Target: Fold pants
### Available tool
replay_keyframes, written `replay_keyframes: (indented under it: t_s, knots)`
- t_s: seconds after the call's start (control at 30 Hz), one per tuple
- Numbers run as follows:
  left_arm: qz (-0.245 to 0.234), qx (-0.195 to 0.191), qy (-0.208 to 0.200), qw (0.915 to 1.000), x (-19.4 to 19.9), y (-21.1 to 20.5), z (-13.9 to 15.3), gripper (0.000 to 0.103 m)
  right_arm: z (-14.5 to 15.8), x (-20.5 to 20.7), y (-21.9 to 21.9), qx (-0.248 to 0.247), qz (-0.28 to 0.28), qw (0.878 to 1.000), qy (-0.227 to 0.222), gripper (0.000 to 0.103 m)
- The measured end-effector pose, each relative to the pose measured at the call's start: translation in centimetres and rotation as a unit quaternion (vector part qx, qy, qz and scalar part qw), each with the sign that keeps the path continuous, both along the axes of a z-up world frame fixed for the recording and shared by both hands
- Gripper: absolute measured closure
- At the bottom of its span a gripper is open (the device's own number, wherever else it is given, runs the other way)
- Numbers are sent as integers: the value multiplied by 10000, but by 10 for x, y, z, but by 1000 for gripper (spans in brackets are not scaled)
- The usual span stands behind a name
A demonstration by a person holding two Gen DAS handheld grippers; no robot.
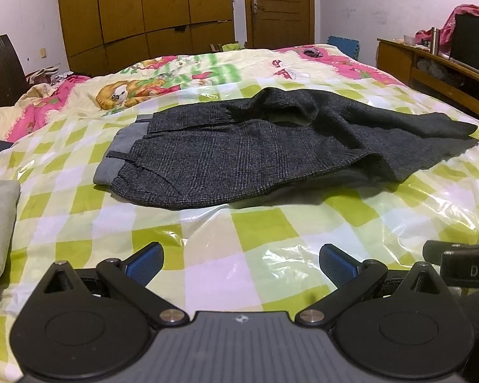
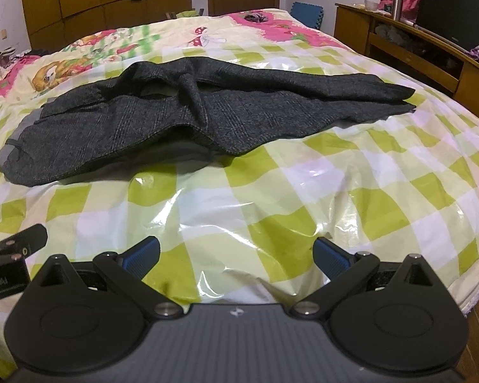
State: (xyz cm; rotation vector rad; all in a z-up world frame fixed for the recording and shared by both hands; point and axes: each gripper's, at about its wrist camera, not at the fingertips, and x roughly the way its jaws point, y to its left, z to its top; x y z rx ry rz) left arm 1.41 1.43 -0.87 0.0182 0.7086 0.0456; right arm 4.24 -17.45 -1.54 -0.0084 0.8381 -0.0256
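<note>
Both tools, left [image 1: 241, 263] and right [image 2: 236, 255], gape wide and empty; the grey checked trousers [image 1: 255, 150] lie farther up the bed [image 1: 271, 233], long axis left-right, waistband left.

The pants [image 1: 239, 156] are showing dark grey with a faint check, lighter grey at the waistband [image 1: 107, 172]. The plastic sheet [image 2: 271, 198] is showing lime green, white and pale lilac squares. The quilt [image 1: 182, 73] is showing pink, yellow and green cartoon prints. Both grippers' fingertips [image 1: 145, 260] are showing blue.
</note>
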Motion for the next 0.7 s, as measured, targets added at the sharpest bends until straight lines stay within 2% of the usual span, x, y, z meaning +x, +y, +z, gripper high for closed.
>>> replay_keyframes:
  t_s: [0.33,0.7]
  knots:
    - [-50,73,33,10000,13,0,-2,0,-5,13,8,151,111,9997,133,2]
    - [173,126,98,9997,46,25,-9,0,-14,51,26,212,252,9992,229,2]
